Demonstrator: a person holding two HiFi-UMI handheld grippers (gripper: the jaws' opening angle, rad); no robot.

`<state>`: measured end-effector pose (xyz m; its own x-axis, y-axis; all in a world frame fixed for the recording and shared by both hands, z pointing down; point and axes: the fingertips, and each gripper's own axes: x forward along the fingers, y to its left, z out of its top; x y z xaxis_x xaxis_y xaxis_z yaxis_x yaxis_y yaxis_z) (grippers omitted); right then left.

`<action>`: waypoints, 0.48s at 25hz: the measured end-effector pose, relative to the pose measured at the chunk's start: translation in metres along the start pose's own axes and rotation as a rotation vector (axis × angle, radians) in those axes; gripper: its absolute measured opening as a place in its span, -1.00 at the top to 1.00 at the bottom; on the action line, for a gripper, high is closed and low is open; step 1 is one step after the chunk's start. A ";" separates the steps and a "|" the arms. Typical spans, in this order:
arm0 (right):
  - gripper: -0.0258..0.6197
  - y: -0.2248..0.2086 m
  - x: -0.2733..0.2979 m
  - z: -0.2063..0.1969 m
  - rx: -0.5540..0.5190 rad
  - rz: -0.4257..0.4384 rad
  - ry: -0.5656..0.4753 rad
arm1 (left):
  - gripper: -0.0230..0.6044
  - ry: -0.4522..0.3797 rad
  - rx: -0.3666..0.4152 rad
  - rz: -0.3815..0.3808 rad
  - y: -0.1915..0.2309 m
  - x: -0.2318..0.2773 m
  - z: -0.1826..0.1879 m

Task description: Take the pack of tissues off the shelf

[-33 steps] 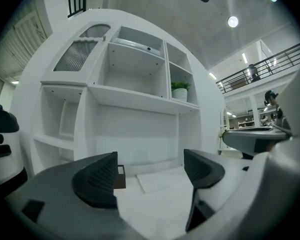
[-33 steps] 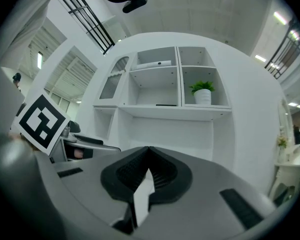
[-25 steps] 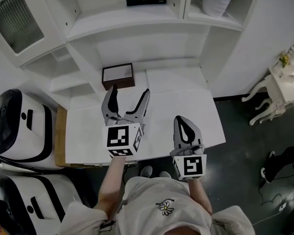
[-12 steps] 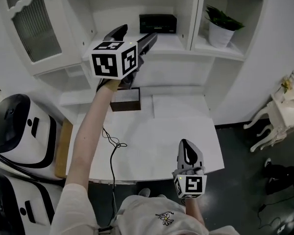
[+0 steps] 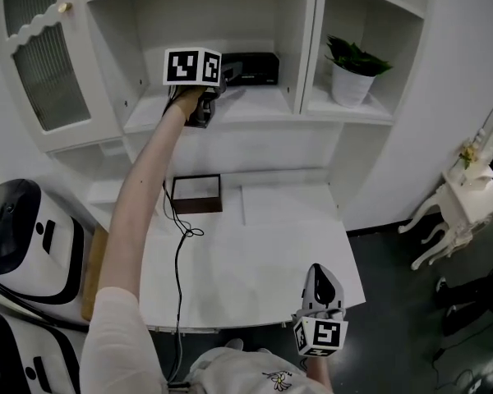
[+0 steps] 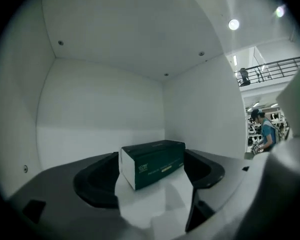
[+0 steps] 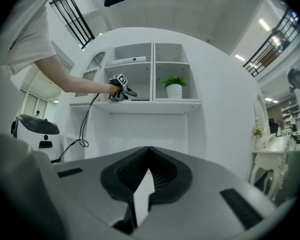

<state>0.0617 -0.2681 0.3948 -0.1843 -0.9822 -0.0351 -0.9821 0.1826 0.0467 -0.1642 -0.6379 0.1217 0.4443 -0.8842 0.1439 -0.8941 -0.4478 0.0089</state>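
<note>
Left gripper (image 5: 228,79) was at desk (image 5: 263,253) level 1 s ago, now up inside shelf (image 5: 255,105) bay. Jaws spread wide. Pack of tissues (image 6: 152,163) lies flat on shelf, framed between tips, not clamped. Reach looks done, so closing likely next. Right gripper (image 5: 322,273) low near desk edge, jaws pressed together, empty.

Bare shelf floor (image 6: 151,206) around tissue pack (image 6: 152,163), back wall (image 6: 100,114) behind

A white shelf unit (image 5: 259,112) fills twelve o'clock, with a potted plant (image 5: 351,71) at one and a glazed cabinet door (image 5: 48,76) at ten. Dark floor (image 5: 407,302) lies at four.
</note>
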 end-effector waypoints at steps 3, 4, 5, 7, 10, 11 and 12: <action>0.92 -0.010 -0.002 0.000 0.007 -0.028 0.003 | -0.33 0.045 -0.034 -0.037 0.003 0.015 -0.008; 0.92 -0.013 -0.002 0.000 0.011 -0.034 0.003 | -0.33 0.059 -0.037 -0.042 0.004 0.018 -0.010; 0.92 -0.016 -0.002 0.000 0.014 -0.038 0.003 | -0.33 0.065 -0.038 -0.045 0.005 0.020 -0.010; 0.92 -0.020 -0.001 -0.002 0.013 -0.046 0.007 | -0.33 0.056 -0.039 -0.054 0.003 0.024 -0.008; 0.92 -0.021 0.002 -0.006 0.014 -0.049 0.018 | -0.33 0.051 -0.026 -0.066 -0.004 0.030 -0.007; 0.91 -0.020 0.003 -0.006 0.014 -0.048 0.019 | -0.33 0.058 -0.016 -0.063 -0.004 0.031 -0.007; 0.92 -0.020 0.003 -0.007 0.015 -0.048 0.020 | -0.33 0.066 -0.006 -0.058 -0.004 0.033 -0.007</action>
<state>0.0812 -0.2755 0.4005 -0.1367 -0.9905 -0.0169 -0.9902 0.1361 0.0309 -0.1466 -0.6639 0.1337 0.4912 -0.8459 0.2077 -0.8672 -0.4974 0.0253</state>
